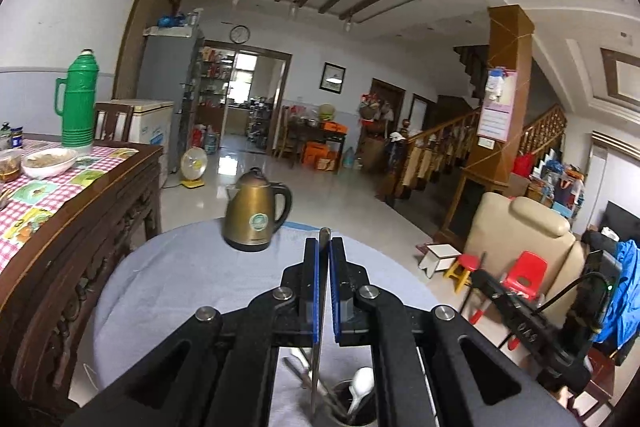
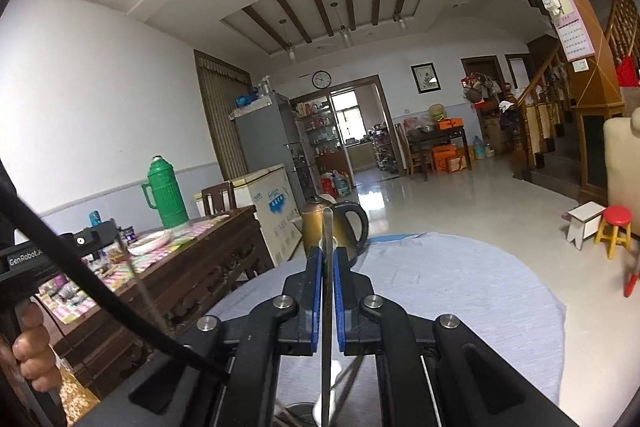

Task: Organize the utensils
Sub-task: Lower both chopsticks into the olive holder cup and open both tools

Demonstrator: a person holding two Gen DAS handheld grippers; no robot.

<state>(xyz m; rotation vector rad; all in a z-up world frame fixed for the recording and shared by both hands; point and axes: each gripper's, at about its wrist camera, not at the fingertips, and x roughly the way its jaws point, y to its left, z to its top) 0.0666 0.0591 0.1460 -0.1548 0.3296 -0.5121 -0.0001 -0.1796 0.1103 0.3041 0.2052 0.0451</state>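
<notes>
Grey-blue cloth (image 1: 192, 283) covers the round table, and above it the left gripper (image 1: 324, 247) is clamped tight on a thin metal utensil (image 1: 318, 347) running down toward a dark cup (image 1: 360, 407) of spoons below. Likewise the right gripper (image 2: 327, 255) pinches a second metal utensil (image 2: 327, 307) upright. Beyond both stands a bronze kettle (image 1: 256, 215), with a green thermos (image 1: 79, 103) on the wooden side table (image 1: 100, 195).

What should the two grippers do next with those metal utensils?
Probably lower each utensil into the dark cup below. The left gripper and right gripper each pinch a metal utensil, and the cup already holds a white spoon.
</notes>
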